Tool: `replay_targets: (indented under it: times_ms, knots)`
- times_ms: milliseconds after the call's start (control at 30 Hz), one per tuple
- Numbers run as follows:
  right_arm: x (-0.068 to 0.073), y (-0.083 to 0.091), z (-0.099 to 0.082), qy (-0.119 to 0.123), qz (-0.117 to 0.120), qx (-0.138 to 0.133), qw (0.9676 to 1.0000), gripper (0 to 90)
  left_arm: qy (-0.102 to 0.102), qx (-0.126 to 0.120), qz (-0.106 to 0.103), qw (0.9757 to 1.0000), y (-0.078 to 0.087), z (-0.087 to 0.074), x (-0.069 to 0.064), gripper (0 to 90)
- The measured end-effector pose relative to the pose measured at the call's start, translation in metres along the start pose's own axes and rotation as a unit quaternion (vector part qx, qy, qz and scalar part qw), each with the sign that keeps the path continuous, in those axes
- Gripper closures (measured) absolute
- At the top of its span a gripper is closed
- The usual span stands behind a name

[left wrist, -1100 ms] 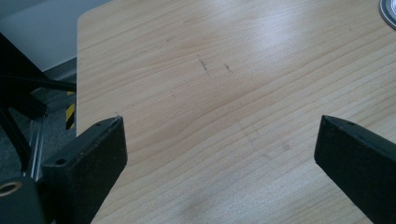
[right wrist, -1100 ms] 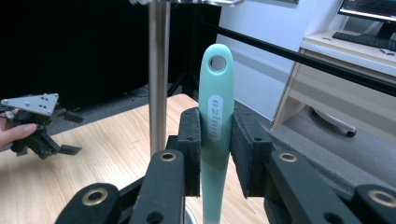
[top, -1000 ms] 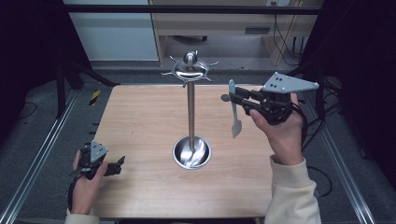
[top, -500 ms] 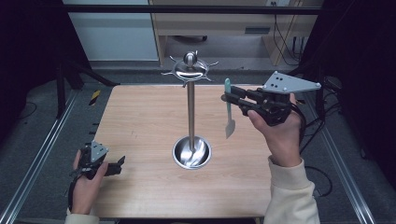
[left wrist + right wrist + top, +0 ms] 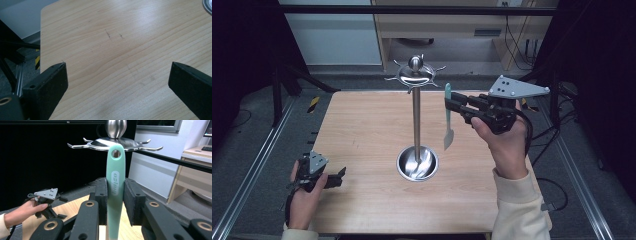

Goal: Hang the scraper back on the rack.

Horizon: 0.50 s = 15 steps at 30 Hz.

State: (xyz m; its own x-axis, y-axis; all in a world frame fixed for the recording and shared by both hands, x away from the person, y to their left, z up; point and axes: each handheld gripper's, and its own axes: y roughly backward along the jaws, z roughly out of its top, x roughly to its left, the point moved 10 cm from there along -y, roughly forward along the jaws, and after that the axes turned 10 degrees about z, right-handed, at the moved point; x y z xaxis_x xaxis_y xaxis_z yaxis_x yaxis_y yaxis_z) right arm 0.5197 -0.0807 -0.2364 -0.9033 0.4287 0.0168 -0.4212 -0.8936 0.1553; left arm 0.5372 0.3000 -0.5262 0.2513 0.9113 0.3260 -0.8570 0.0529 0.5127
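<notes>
My right gripper (image 5: 451, 106) holds the spatula (image 5: 447, 120) upright just right of the stand (image 5: 416, 120); my left gripper (image 5: 337, 176) sits well left of its base, on the table (image 5: 362, 125).

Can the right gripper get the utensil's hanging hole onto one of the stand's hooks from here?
Probably yes: the right gripper holds the green utensil upright, beside the stand's hooks, nothing between.

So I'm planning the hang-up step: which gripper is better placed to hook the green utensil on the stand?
The right gripper: it is shut on the green utensil, hole near the stand hooks. The left gripper rests open and empty at the table edge.
</notes>
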Motion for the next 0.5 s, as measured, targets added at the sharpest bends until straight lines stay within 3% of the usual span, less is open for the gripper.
replay_targets:
  times_ms: [500]
  knots:
    - [0.0045, -0.0076, 0.0028, -0.004, 0.002, 0.000, 1.0000, 74.1, -0.004, 0.002, -0.001, 1.0000, -0.0005, -0.0004, -0.0011, 2.2]
